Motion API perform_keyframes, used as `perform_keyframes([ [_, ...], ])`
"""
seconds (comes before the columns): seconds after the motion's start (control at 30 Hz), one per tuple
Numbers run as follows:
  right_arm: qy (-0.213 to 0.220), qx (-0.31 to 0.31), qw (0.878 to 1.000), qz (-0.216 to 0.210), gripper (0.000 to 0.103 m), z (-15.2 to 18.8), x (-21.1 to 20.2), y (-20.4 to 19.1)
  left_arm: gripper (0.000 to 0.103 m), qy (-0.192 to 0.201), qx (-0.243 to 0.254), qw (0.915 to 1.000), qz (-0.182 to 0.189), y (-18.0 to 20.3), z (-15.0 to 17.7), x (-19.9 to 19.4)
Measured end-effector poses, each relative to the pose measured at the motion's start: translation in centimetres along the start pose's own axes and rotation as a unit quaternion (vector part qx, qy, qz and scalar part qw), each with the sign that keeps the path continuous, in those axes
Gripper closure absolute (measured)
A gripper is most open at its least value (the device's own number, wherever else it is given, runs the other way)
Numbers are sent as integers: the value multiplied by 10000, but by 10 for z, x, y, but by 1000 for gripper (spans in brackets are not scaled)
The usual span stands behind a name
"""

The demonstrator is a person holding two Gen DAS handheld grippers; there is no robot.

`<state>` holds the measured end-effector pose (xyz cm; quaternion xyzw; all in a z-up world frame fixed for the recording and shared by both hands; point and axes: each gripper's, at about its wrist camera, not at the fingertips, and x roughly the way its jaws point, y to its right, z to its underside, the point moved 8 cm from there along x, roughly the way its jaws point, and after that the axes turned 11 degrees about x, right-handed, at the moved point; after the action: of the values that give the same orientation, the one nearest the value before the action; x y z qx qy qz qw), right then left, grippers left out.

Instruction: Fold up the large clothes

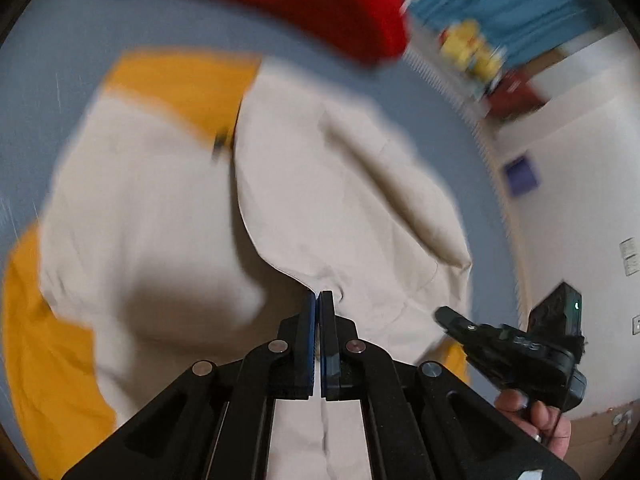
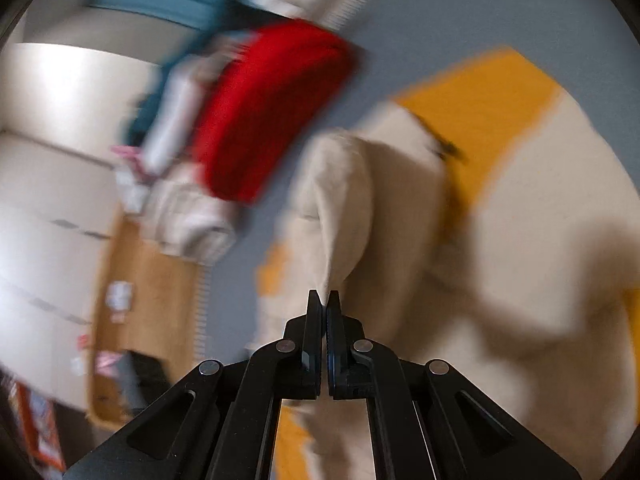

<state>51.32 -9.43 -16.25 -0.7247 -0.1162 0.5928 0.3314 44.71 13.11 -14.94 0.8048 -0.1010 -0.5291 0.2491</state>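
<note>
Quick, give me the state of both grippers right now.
Left gripper: shut on the cream garment.
Right gripper: shut on the same cream garment's edge.

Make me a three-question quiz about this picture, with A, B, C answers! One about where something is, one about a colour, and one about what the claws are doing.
1. Where is the red cloth?
A. On the grey-blue surface beyond the cream garment
B. Inside a claw
C. Under the cream garment

2. What colour are the patches on the cream garment?
A. Green
B. Yellow-orange
C. Purple

3. What is the left claw doing?
A. Standing wide open in the air
B. Gripping the red cloth
C. Pinching a fold of the cream garment

Answers:
1 A, the red cloth lies at the far side, past the garment.
2 B, yellow-orange panels show at its top and side.
3 C, its fingers are shut with cream fabric pinched at the tips; the right claw pinches the garment too.
</note>
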Motion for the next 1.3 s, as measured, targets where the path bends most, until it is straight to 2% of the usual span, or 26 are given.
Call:
perform_keyframes([
  [0.03, -113, 6, 9991, 409, 101, 4, 9, 14, 103, -430, 17, 9990, -116, -4, 14, 19],
  [0.07, -248, -42, 9954, 926, 101, 10, 21, 31, 103, -692, -21, 9974, -206, -9, 22, 33],
  [0.1, -281, -42, 9926, 1181, 101, 14, 27, 41, 103, -866, -150, 9957, -284, -14, 26, 45],
  [0.13, -287, -14, 9916, 1258, 99, 15, 30, 45, 103, -964, -323, 9943, -317, -20, 30, 49],
  [0.2, -279, -27, 9908, 1326, 97, 14, 30, 44, 101, -875, -477, 9945, -330, -23, 23, 45],
  [0.27, -75, -234, 9896, 1420, 93, 8, 22, 35, 98, -491, -237, 9968, -578, -19, 6, 26],
  [0.37, 367, -551, 9879, 1401, 89, -2, 3, 18, 89, 107, 307, 9961, -819, -6, -6, -1],
  [0.43, 656, -747, 9866, 1296, 87, -9, -9, 5, 89, 271, 585, 9962, -577, 10, -8, -1],
  [0.5, 808, -892, 9865, 1109, 86, -15, -15, -3, 89, 118, 864, 9961, -163, 27, 3, 14],
  [0.57, 711, -906, 9891, 919, 86, -17, -11, -7, 82, -331, 1055, 9937, 164, 37, 24, 42],
  [0.63, 456, -721, 9926, 865, 86, -17, 1, 2, 82, -849, 891, 9924, -38, 24, 49, 71],
  [0.73, 104, -421, 9908, 1282, 86, -11, 25, 29, 85, -840, 740, 9937, 6, 23, 49, 68],
  [0.77, 91, -356, 9886, 1463, 86, -11, 27, 37, 85, -820, 782, 9936, 45, 26, 44, 60],
  [0.83, 74, -222, 9883, 1507, 86, -11, 26, 44, 84, -471, 866, 9951, 20, 32, 25, 43],
  [0.9, 235, -407, 9876, 1499, 86, -15, 18, 36, 84, -145, 911, 9954, -275, 24, 9, 30],
  [0.93, 341, -539, 9867, 1493, 86, -15, 15, 32, 84, -107, 871, 9953, -407, 15, 7, 30],
  [1.0, 515, -837, 9848, 1429, 86, -15, 9, 20, 84, -286, 687, 9951, -650, -8, 14, 41],
  [1.03, 514, -958, 9836, 1441, 86, -13, 10, 17, 84, -620, 495, 9943, -718, -23, 26, 53],
  [1.07, 474, -1111, 9807, 1538, 86, -11, 13, 17, 84, -788, 316, 9945, -616, -32, 33, 55],
  [1.13, 451, -1221, 9744, 1830, 86, -8, 13, 23, 85, -726, 140, 9959, -528, -32, 35, 46],
  [1.23, 712, -1267, 9748, 1693, 86, -8, -10, 15, 85, -281, 782, 9947, -614, -1, 19, 9],
  [1.3, 1027, -1551, 9708, 1512, 86, -6, -34, -6, 85, 111, 1111, 9916, -657, 13, 15, -23],
])
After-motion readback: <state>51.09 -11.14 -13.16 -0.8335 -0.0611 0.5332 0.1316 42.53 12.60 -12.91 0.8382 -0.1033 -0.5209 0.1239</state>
